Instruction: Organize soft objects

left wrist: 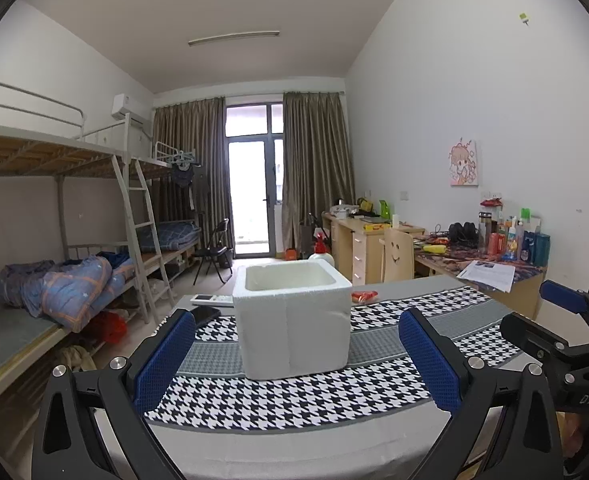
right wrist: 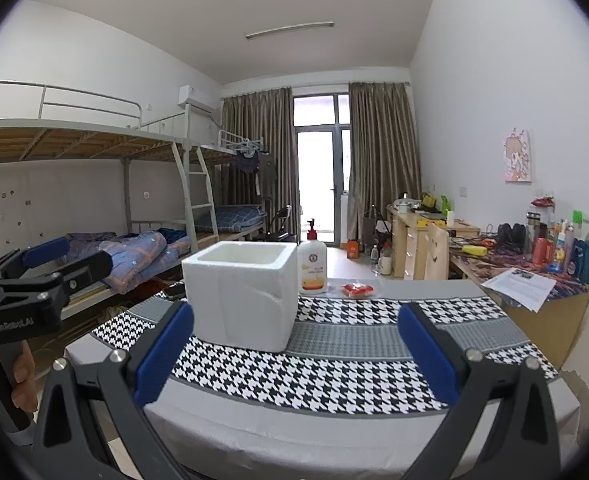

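Note:
A white foam box (left wrist: 292, 312) stands open-topped on a houndstooth-patterned cloth (left wrist: 294, 396); it also shows in the right wrist view (right wrist: 240, 292). A small red soft packet (left wrist: 363, 297) lies behind the box to the right, and shows in the right wrist view (right wrist: 357, 289). A white lotion pump bottle (right wrist: 312, 264) stands beside the box. My left gripper (left wrist: 296, 356) is open and empty in front of the box. My right gripper (right wrist: 294, 352) is open and empty, to the box's right front.
A white remote (left wrist: 211, 299) and a dark phone (left wrist: 204, 315) lie left of the box. Bunk beds (left wrist: 74, 280) line the left wall. A cluttered desk (left wrist: 494, 248) with bottles and papers (right wrist: 520, 282) stands right. The table edge is near me.

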`<action>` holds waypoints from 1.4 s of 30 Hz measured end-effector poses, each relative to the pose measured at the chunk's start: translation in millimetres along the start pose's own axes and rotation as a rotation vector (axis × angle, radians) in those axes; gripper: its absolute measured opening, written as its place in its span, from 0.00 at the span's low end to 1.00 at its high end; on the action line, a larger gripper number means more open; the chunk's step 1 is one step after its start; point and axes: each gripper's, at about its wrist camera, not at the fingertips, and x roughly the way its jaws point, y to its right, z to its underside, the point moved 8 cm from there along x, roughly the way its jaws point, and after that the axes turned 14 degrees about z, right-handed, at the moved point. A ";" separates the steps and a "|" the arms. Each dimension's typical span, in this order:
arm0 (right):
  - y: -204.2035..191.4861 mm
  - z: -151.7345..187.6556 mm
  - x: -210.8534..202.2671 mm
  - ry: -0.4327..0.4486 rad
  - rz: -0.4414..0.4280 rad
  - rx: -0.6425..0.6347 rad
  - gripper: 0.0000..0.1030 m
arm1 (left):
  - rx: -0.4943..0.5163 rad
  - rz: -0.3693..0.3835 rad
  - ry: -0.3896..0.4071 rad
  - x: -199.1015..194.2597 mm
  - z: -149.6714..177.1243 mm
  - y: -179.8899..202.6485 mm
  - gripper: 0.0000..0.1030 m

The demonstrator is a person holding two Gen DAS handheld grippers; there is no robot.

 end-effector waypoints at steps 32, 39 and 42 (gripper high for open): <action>-4.4 44.2 -14.0 -0.005 -0.003 0.005 1.00 | -0.040 -0.021 0.004 -8.9 43.4 2.0 0.99; -8.0 46.5 -11.9 -0.017 -0.009 -0.011 1.00 | -0.034 -0.019 -0.009 -6.2 45.3 3.6 0.99; -8.9 46.8 -10.2 -0.019 -0.006 -0.016 1.00 | -0.038 -0.019 -0.014 -4.6 46.4 1.9 0.99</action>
